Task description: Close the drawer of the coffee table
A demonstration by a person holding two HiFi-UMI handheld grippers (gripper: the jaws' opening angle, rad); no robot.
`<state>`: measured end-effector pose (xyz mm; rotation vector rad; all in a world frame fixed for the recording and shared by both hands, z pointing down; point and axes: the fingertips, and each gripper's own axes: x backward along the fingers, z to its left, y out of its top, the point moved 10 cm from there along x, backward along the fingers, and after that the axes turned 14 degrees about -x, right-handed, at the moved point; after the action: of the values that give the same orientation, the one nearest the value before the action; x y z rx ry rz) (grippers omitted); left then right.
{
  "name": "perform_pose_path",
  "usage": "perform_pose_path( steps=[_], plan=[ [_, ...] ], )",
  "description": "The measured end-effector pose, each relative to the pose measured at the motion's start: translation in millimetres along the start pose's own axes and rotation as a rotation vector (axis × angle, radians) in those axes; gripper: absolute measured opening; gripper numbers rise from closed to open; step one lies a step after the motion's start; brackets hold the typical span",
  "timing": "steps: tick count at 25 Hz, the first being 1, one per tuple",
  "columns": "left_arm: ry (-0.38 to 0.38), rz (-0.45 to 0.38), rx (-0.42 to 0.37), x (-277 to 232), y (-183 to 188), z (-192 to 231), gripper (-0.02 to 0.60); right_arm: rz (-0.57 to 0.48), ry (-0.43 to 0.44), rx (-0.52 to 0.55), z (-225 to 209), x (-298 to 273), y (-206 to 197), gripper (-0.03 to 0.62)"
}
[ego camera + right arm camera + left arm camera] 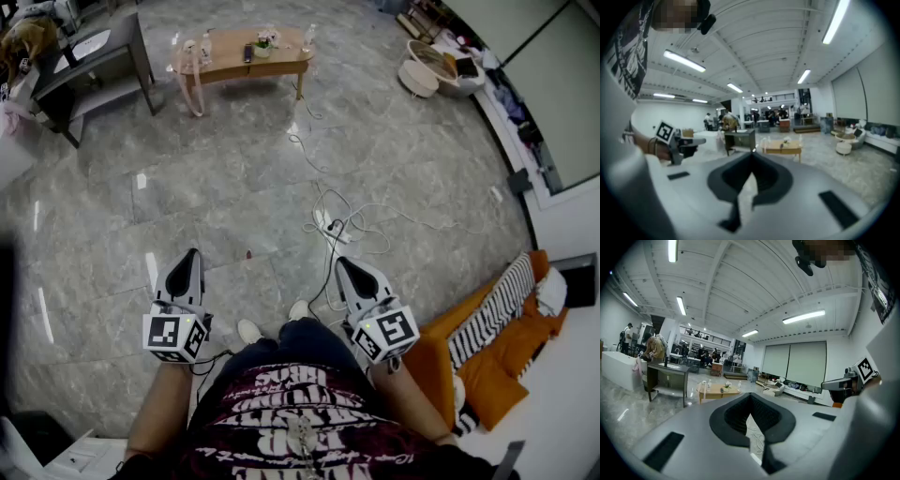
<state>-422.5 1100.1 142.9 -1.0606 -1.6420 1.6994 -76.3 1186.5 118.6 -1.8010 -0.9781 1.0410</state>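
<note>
Across the grey marble floor (234, 187), the low wooden desk (228, 54) stood far off at the top centre of the head view, its drawer too small to make out, so the closing seemed not yet begun. The left gripper (192, 255) and right gripper (342, 264), lower middle, were pinched closed on nothing.

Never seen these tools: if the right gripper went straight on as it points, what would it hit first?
Probably the floor near the white cables, since the right gripper tilts slightly down; the coffee table stands far beyond.
</note>
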Motion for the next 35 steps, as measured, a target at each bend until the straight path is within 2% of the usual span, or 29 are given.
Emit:
perform_pose_path(
  steps=[6,12,19,23,30,35],
  plan=[
    [-0.010,0.029,0.001,4.6,-3.6,-14.2,0.021,-0.018,0.036,-0.045,-6.2,13.7,8.7,0.034],
    [0.058,0.090,0.017,11.5,-15.5,-11.9,0.021,-0.014,0.017,-0.144,-40.3,23.4,8.6,0.035],
    [0.159,0.168,0.027,-0.6,-14.8,-8.1,0.021,0.045,0.069,-0.213,-78.4,-4.2,5.4,0.035],
    [0.165,0.178,0.009,-30.0,-3.8,-11.5,0.021,0.044,0.109,-0.223,-99.5,-30.0,13.8,0.035],
    [0.115,0.140,-0.028,-114.4,35.2,-22.8,0.021,0.003,0.172,-0.246,-143.6,-68.3,42.0,0.035],
    [0.140,0.103,-0.015,-153.6,54.4,-35.0,0.021,-0.026,0.192,-0.262,-181.9,-86.4,63.2,0.035]
  ],
)
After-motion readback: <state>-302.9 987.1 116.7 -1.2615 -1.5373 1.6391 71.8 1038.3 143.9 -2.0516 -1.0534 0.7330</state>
